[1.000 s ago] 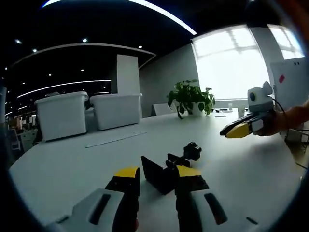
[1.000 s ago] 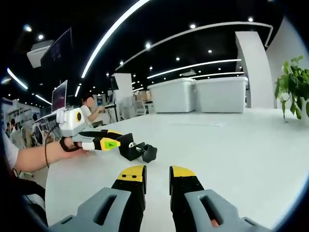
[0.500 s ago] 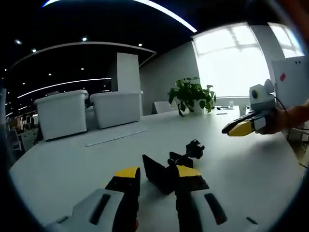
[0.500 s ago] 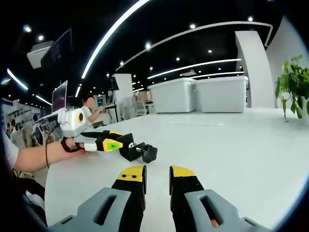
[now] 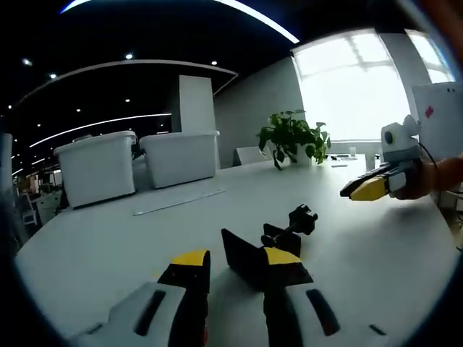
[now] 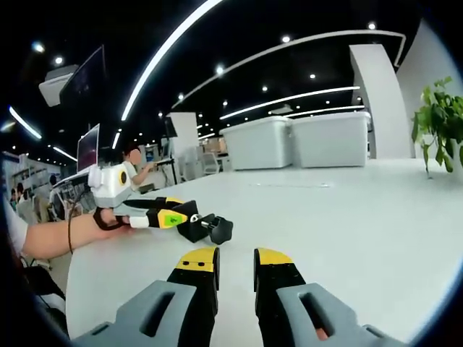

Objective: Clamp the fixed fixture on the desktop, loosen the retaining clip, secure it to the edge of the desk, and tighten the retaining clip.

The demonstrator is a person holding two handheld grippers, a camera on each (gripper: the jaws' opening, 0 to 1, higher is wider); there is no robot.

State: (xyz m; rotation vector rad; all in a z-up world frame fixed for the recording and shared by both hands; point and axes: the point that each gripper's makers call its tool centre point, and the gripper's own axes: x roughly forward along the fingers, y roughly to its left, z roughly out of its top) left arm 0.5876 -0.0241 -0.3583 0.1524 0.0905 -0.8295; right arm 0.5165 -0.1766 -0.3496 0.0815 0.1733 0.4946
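Observation:
The black fixture [image 5: 244, 259] is an angled plate with a screw arm ending in a round knob [image 5: 304, 217]. My left gripper [image 5: 236, 257] is shut on the plate, which rests against the right finger just above the white table [image 5: 108, 238]. In the right gripper view the left gripper [image 6: 176, 216] reaches in from the left with the fixture [image 6: 193, 230] at its tip and the knob [image 6: 221, 230] pointing right. My right gripper [image 6: 235, 256] hovers over bare table with a narrow gap between its jaws and nothing in it. It also appears at the far right as the right gripper [image 5: 359, 191].
Two white bins [image 5: 94, 170] [image 5: 181, 159] and a potted plant [image 5: 289, 137] stand at the table's far side. A thin pale strip [image 5: 177, 202] lies before the bins. A person's forearm [image 6: 51, 235] holds the left gripper. Another person sits at desks [image 6: 134, 163] behind.
The left gripper has shifted a little with the fixture in it, and the knob sits higher and further right in its view. The right gripper has barely moved.

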